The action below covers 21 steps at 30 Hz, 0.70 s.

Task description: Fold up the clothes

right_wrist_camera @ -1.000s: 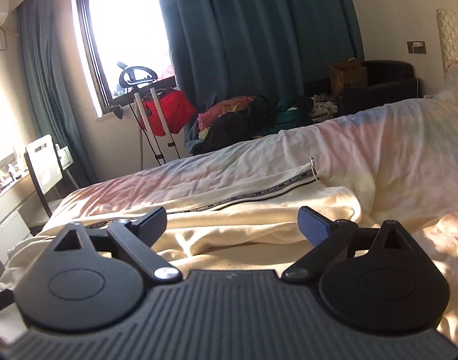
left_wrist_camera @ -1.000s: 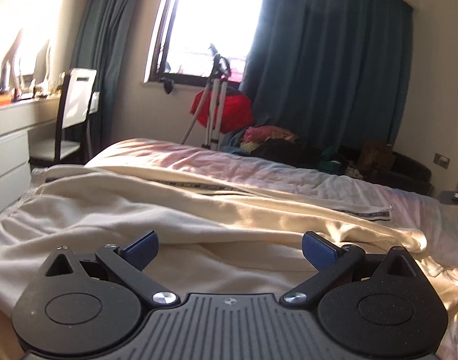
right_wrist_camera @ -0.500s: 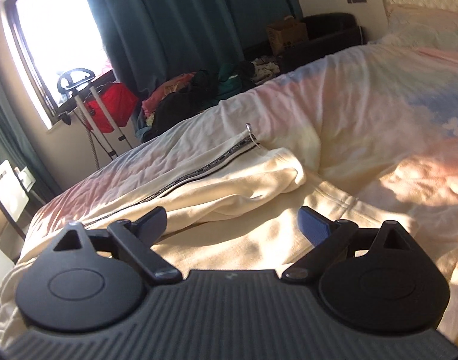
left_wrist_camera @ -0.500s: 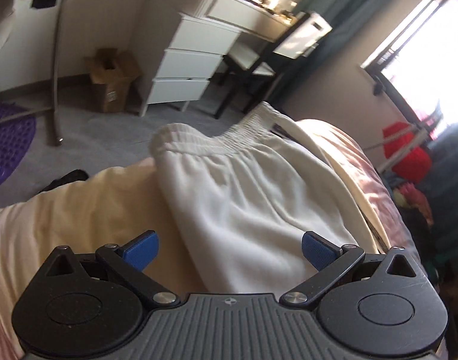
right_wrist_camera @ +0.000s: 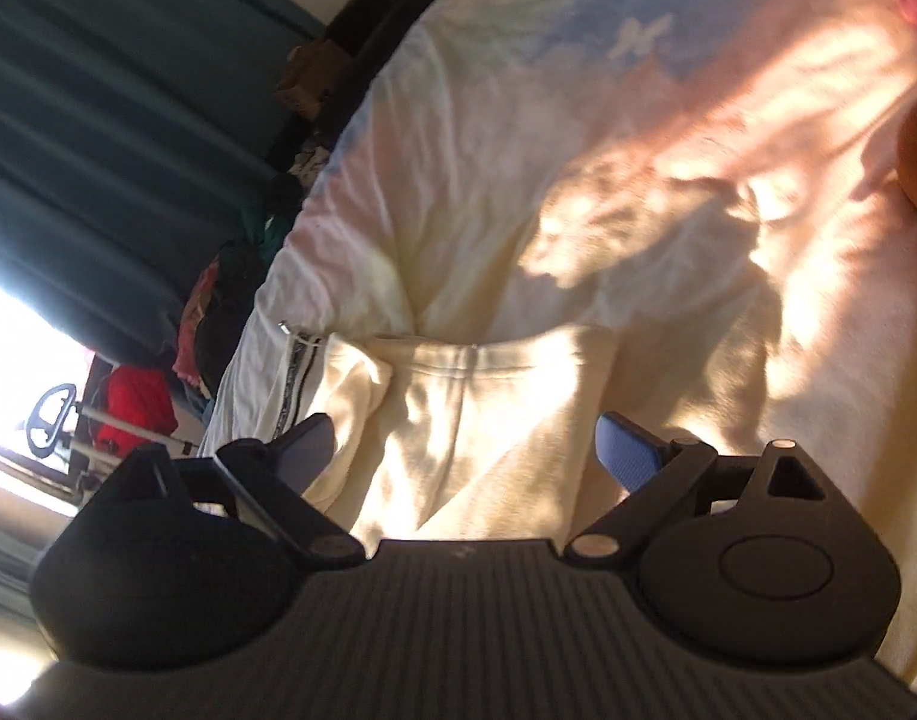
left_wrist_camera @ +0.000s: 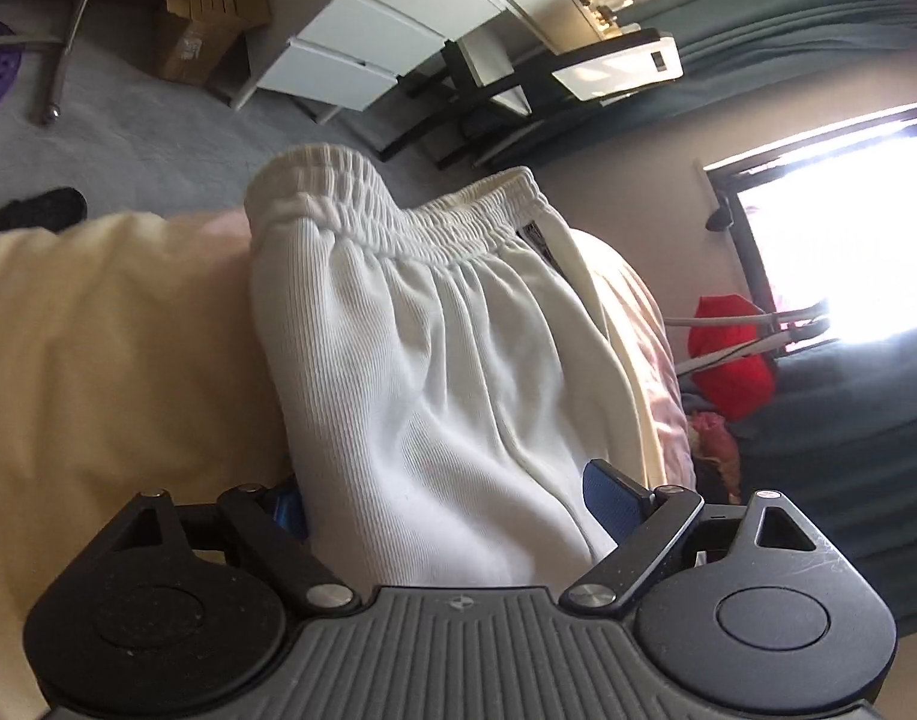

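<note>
A sunlit bed (right_wrist_camera: 668,138) in a cluttered bedroom carries the cream trousers (left_wrist_camera: 434,372), stretched lengthwise along it and not yet folded over, so the folding looks barely begun. At their waistband end the left gripper (left_wrist_camera: 446,498) is closing its jaws around a thick bunch of the cloth; at the hem end the right gripper (right_wrist_camera: 464,450) straddles the leg, jaws spread. White drawers (left_wrist_camera: 368,36) stand beyond the waistband.

Beyond the fingers, a white drawer unit (left_wrist_camera: 368,42) and chair (left_wrist_camera: 608,69) stand on grey carpet (left_wrist_camera: 128,138). Teal curtains (right_wrist_camera: 98,120) flank a sunlit window (left_wrist_camera: 848,222).
</note>
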Motion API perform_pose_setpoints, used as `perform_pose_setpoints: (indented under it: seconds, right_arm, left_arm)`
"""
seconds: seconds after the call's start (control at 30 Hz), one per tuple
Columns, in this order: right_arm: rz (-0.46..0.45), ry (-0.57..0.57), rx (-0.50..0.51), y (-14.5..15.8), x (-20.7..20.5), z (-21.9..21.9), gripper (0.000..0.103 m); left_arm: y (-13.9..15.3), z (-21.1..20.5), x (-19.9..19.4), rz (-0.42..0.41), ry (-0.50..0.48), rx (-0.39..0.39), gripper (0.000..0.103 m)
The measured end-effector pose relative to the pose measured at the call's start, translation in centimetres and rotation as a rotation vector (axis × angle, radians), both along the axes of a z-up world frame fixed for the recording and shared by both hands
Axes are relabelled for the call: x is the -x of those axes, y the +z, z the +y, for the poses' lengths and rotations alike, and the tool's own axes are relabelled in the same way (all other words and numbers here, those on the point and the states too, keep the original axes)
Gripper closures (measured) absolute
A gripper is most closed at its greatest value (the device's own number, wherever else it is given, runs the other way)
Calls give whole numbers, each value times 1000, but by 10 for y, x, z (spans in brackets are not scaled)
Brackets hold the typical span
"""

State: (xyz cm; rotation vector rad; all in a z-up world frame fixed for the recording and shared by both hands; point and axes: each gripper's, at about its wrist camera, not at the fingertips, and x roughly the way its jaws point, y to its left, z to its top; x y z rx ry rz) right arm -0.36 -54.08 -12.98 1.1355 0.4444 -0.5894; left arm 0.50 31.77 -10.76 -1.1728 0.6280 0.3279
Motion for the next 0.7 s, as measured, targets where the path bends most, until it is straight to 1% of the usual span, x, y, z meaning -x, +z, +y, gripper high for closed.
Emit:
perform_pose_setpoints:
  seconds: [0.03, 0.07, 0.13, 0.2, 0.27, 0.3, 0.37, 0.4, 0.43, 0.47, 0.5, 0.53, 0.57, 0.63, 0.67, 0.7]
  right_arm:
    - [10, 0, -17, -5, 0, -1, 8]
    - [18, 12, -52, -11, -3, 0, 7]
    - [34, 36, -122, -22, -8, 1, 8]
    - [45, 43, -170, -33, -15, 1, 8]
    - [78, 32, -165, -39, -24, -1, 9]
    - [86, 8, -160, -42, -28, -3, 9]
    - [65, -39, -181, -51, -36, -7, 19]
    - [71, -53, -195, -56, -42, -9, 27]
    - [83, -59, -200, -61, -48, -10, 37]
    - [85, -61, -200, -63, -52, -11, 47]
    - [78, -57, -195, -63, -54, -9, 71]
    - [79, -41, -180, -61, -56, -8, 89]
    - [70, -45, -159, -56, -54, -7, 94]
    - [50, -54, -118, -46, -49, -4, 96]
    - [12, -76, -110, -41, -43, -4, 97]
    - [-6, -83, -88, -35, -38, -4, 97]
  left_arm:
    - [-3, -5, -1, 36, -4, 3, 15]
    - [-6, -8, -1, 57, -8, 10, 20]
    - [-7, -8, -1, 52, 4, 5, 21]
    - [-4, -6, 1, 36, 26, -19, 22]
    - [-5, 0, 1, 35, 51, -35, 29]
    - [-6, 2, 2, 39, 65, -34, 32]
    - [-7, 5, 3, 43, 94, -29, 48]
    - [-7, 7, 5, 34, 108, -27, 51]
    - [-5, 10, 7, 24, 122, -25, 59]
    - [-4, 13, 9, 13, 137, -24, 71]
    - [-3, 15, 11, 4, 149, -27, 78]
    - [-2, 16, 13, -5, 157, -31, 88]
    - [-1, 17, 15, -14, 162, -33, 89]
    - [2, 18, 19, -36, 171, -42, 91]
    - [7, 18, 21, -55, 175, -56, 91]
    - [12, 18, 22, -79, 179, -70, 91]
